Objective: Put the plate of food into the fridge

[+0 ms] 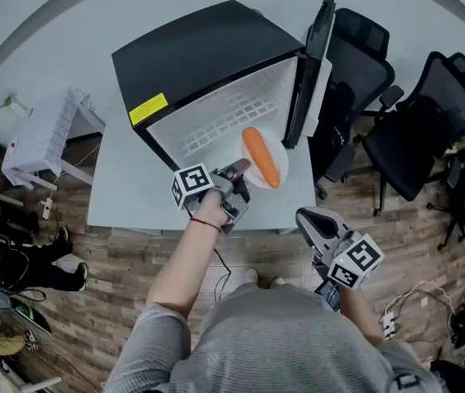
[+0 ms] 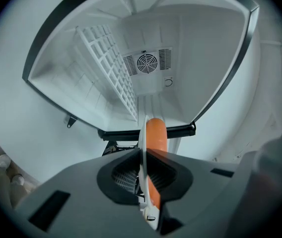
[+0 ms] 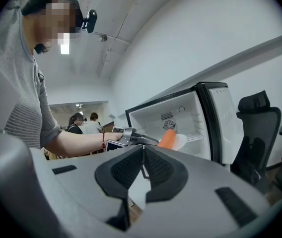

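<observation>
The plate (image 1: pixel 282 159), rim clamped in the left tongs (image 1: pixel 241 169), is being presented to the fridge (image 1: pixel 208 47) and should be held level; right tongs (image 1: pixel 306 216) closed, empty.

Fridge (image 1: pixel 208 51) — matt black shell, smooth white plastic lining; wood-grain floor (image 1: pixel 126 260).

A white desk (image 1: pixel 126 195) stands against a pale wall (image 1: pixel 44 15) on a wood-plank floor (image 1: pixel 126 260), with one black office chair (image 1: pixel 355 64) at its right end, another (image 1: pixel 429 117) further right, a white slatted rack (image 1: pixel 48 133) at its left, and cables (image 1: pixel 433 297) on the floor.
</observation>
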Tool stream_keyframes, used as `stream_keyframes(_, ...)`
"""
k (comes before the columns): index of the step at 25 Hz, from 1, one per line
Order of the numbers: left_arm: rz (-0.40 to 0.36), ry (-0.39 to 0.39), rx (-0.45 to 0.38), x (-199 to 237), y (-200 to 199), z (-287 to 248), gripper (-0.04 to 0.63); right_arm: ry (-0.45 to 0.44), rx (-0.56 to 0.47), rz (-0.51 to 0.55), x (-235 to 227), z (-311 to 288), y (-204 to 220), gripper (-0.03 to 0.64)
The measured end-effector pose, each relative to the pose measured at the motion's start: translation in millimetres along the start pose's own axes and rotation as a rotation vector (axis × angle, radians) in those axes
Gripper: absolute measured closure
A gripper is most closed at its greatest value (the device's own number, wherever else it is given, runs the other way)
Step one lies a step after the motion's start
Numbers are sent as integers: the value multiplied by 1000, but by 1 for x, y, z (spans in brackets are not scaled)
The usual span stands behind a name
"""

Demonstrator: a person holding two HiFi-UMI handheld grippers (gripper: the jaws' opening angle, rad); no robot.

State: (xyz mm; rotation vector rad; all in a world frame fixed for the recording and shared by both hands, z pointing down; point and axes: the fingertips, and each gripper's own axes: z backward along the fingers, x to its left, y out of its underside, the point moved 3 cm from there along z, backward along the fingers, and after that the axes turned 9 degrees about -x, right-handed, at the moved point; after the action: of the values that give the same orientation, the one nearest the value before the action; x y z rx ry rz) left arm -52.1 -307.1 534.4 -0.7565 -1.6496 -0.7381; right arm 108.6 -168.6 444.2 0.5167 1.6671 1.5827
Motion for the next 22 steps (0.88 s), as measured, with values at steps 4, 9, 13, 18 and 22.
stream_keyframes(4,8,-7,-19,2,-17,-14,563,13,3,-3,-3,-3,1,601)
stream_keyframes(9,14,-24,-45,6,-30,-28,563,27,3,-4,-5,-5,3,601)
stream_keyframes(13,30,-36,-82,9,-38,-42,563,39,7,-8,-7,-4,5,601)
stream_keyframes(18,54,-33,-168,10,-53,-56,563,48,13,-11,-11,-7,7,601)
stream_keyframes(22,68,-47,-243,15,-63,-63,563,39,16,-9,-12,-13,8,601)
